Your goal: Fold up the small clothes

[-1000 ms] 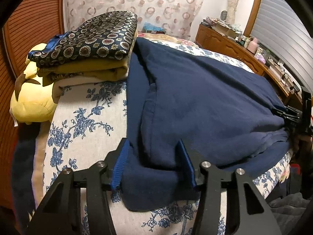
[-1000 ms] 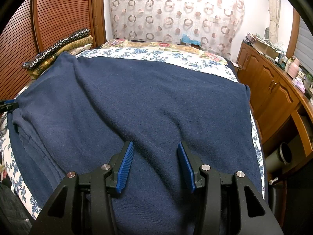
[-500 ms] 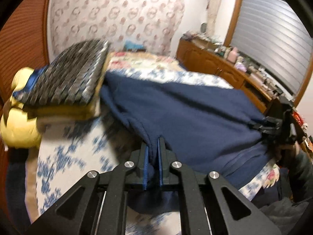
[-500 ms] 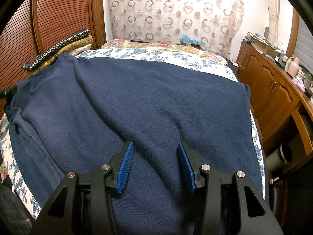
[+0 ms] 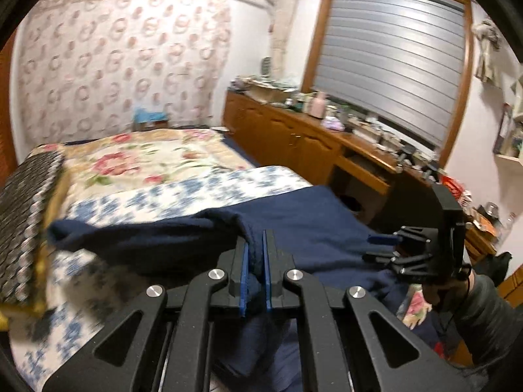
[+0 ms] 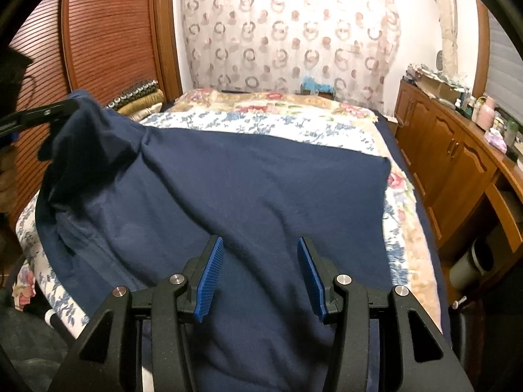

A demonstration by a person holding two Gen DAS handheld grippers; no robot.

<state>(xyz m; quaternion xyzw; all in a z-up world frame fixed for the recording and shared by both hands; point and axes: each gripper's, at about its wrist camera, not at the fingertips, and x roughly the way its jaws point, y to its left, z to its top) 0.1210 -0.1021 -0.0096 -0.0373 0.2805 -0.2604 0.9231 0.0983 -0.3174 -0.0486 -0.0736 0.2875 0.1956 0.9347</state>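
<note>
A navy blue garment lies spread on the floral bed cover. My left gripper is shut on the garment's left edge and holds it lifted off the bed; in the right wrist view the left gripper shows at the far left with the cloth hanging from it. My right gripper is open, its blue pads resting over the near part of the garment. It also shows in the left wrist view, low over the cloth.
A stack of folded clothes sits at the bed's left side by the wooden slatted panel. A wooden cabinet with clutter on top runs along the right wall. A curtain hangs behind the bed.
My left gripper closed on the garment's left edge and lifted it up and toward the right. The right gripper stayed open in place.
</note>
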